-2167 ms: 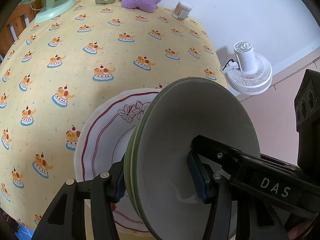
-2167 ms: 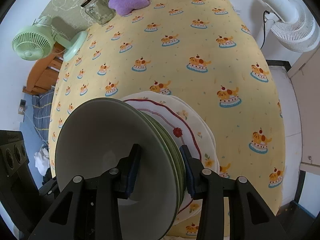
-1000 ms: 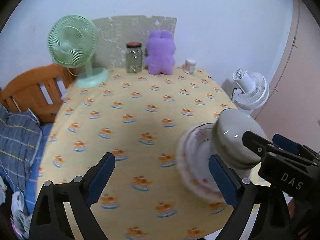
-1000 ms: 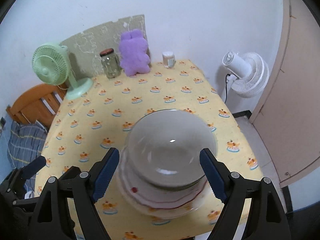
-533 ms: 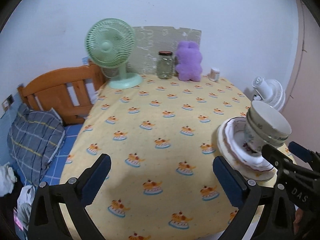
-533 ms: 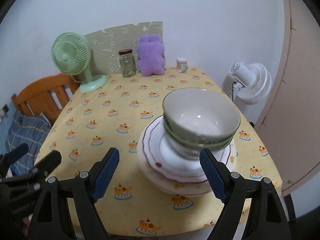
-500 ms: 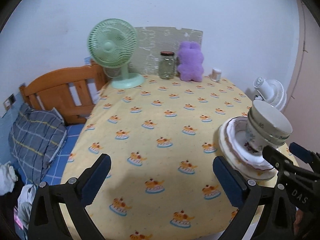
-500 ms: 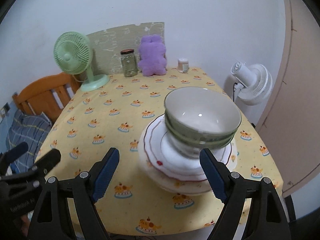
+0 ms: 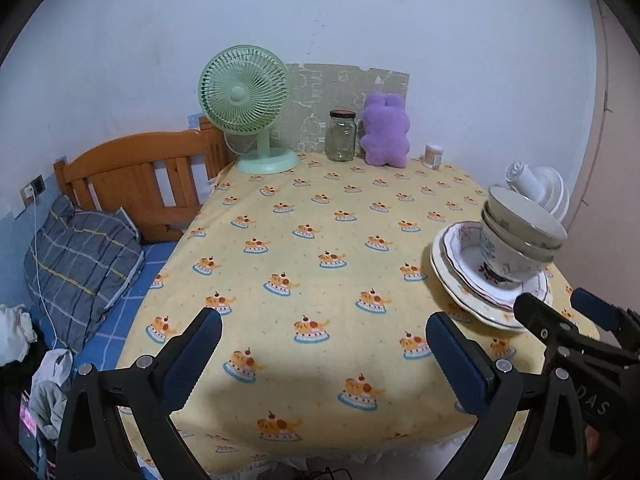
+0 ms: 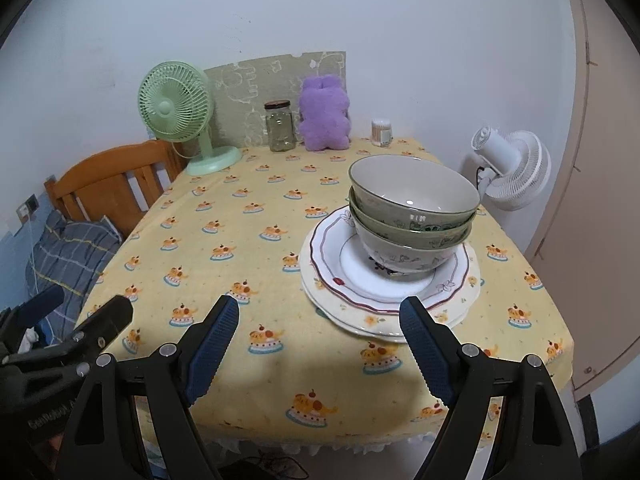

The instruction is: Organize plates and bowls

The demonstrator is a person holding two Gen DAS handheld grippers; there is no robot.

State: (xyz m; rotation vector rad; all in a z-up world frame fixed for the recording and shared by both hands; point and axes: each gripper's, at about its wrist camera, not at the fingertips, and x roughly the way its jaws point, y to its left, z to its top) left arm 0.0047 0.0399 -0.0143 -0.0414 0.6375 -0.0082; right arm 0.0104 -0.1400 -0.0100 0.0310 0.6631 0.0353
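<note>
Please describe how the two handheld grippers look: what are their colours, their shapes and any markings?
Both the left gripper and the right gripper have matte black, angular frames with silver screws. Each finger ends in a ribbed blue pad. White letters "DAS" mark the right gripper's side in the left wrist view.

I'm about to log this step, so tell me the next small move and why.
Probably none beyond a small withdrawal: keep both hand-held grippers back and call the stacking done. The bowls sit nested on the stacked plates near the table's right edge. The left hand-held gripper and right hand-held gripper are open, empty and clear of the pile.
</note>
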